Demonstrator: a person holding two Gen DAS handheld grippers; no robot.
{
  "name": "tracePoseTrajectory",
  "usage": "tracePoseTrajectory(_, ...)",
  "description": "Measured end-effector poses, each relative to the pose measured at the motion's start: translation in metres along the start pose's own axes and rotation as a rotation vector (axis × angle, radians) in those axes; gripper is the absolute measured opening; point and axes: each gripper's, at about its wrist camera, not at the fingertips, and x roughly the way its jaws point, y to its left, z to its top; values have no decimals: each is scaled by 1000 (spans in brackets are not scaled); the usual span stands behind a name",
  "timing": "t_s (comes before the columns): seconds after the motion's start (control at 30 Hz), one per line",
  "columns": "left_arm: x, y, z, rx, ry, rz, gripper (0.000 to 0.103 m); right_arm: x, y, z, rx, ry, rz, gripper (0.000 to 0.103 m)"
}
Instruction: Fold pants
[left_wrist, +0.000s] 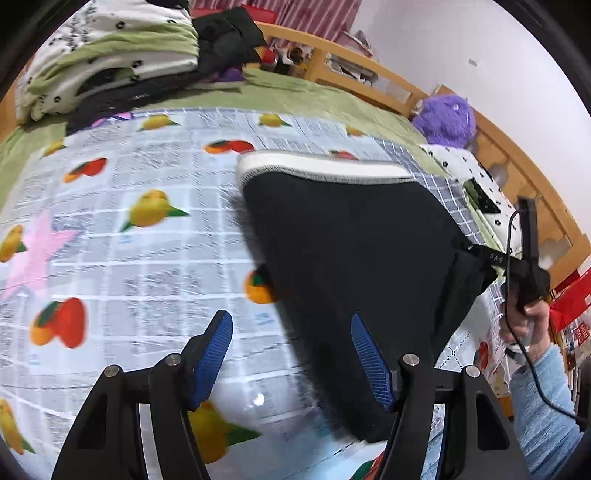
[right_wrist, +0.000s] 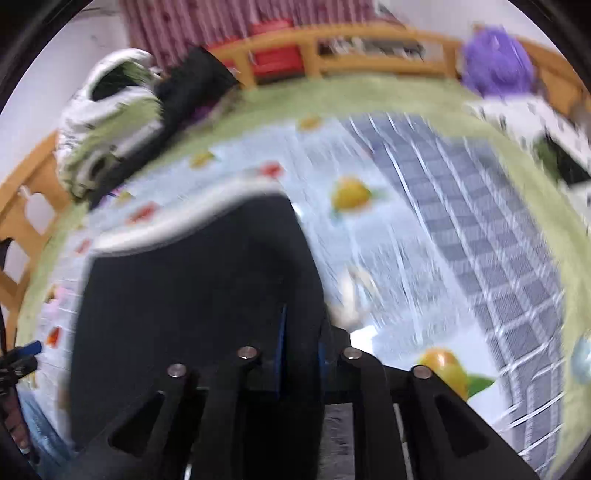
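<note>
Blue pads (left_wrist: 218, 354) of the left tongs (left_wrist: 291, 358) at the bottom of the left view, spread wide and released, gripping nothing, with the right-hand pad over dark cloth and the left-hand pad over bare bedspread.

Largest next: fruit-print bedspread (left_wrist: 122, 192) filling the left and middle of the frame, with a wooden bed rail (left_wrist: 369, 74) curving across the upper right.

Then the black pants (left_wrist: 354, 258), right of centre, white waistband (left_wrist: 317, 170) at the far end toward the top, long axis running from that band down toward the bottom edge. Near edge lifted off the bedspread at the right, pinched in the right tongs (left_wrist: 484, 256) at mid-right of the frame.

Smaller: stack of folded bedding (left_wrist: 110, 62) in the upper left, purple plush toy (left_wrist: 447, 118) in the upper right.

Right view heavily blurred; right tongs (right_wrist: 299, 354) at bottom centre probably clenched on the pants (right_wrist: 192, 288), pads nearly together with dark cloth between.

Deciding relation for the next move, as a judgement: the free near edge sits just right of the left tongs' gap, so a slight shift rightward would bring it between the pads.
</note>
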Motion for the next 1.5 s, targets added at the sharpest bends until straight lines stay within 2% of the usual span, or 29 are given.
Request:
tracePoseTrajectory(0.03,5,-5,-1,-1,14,-4,65,3,-7,-5,11,0,9,26)
tracePoseTrajectory(0.1,7,-9,-4,-6,20,-20,65,-8,-14,-8,20,-20,1,27)
tracePoseTrajectory(0.17,7,-13,-8,-4,10,-39,65,-27,-18,-12,39,-73,-15,27)
tracePoseTrajectory(0.23,16,-18,-13,3,31,-35,65,-46,-18,-21,41,-139,14,27)
tracePoseTrajectory(0.33,42,-22,-32,-19,110,-50,65,-37,-10,-38,7,-99,8,27)
tracePoseTrajectory(0.43,53,-25,-41,-11,127,-53,68,0,-12,-63,-9,7,-49,26)
tracePoseTrajectory(0.47,50,-24,-39,-9,123,-54,67,2,-11,-65,2,8,-48,26)
tracePoseTrajectory(0.57,35,-22,-24,0,56,-38,65,-15,-9,-54,-22,2,-32,27)
tracePoseTrajectory(0.63,36,-18,-11,9,36,-30,65,-32,-9,-41,-22,-66,-9,30)
tracePoseTrajectory(0.67,40,-15,-2,-3,34,-28,65,-38,-9,-31,-16,-106,21,45)
tracePoseTrajectory(0.73,49,-9,10,-30,35,-32,64,-34,-3,-13,-21,-109,58,58)
tracePoseTrajectory(0.83,66,0,23,-79,30,-36,64,-2,5,13,-50,-54,45,58)
tracePoseTrajectory(0.93,86,8,26,-108,52,-51,66,31,8,23,-69,14,57,58)
tracePoseTrajectory(1.07,103,17,24,-128,59,-95,65,48,9,31,-114,21,74,59)
tracePoseTrajectory(1.23,112,17,30,-143,55,-121,53,66,2,34,-83,78,123,58)
tracePoseTrajectory(1.3,113,18,33,-172,61,-121,36,69,0,34,-61,91,144,50)
tracePoseTrajectory(1.33,111,19,36,-177,58,-128,32,68,-1,34,-37,99,178,46)
tracePoseTrajectory(1.37,108,21,39,-183,53,-136,25,66,0,33,-18,95,174,45)
tracePoseTrajectory(1.4,104,23,44,-189,51,-152,22,64,1,32,-22,89,162,43)
tracePoseTrajectory(1.47,96,31,52,-190,54,-195,20,54,8,33,-48,67,112,18)
tracePoseTrajectory(1.5,89,35,57,-184,52,-209,19,44,9,34,-31,58,109,15)
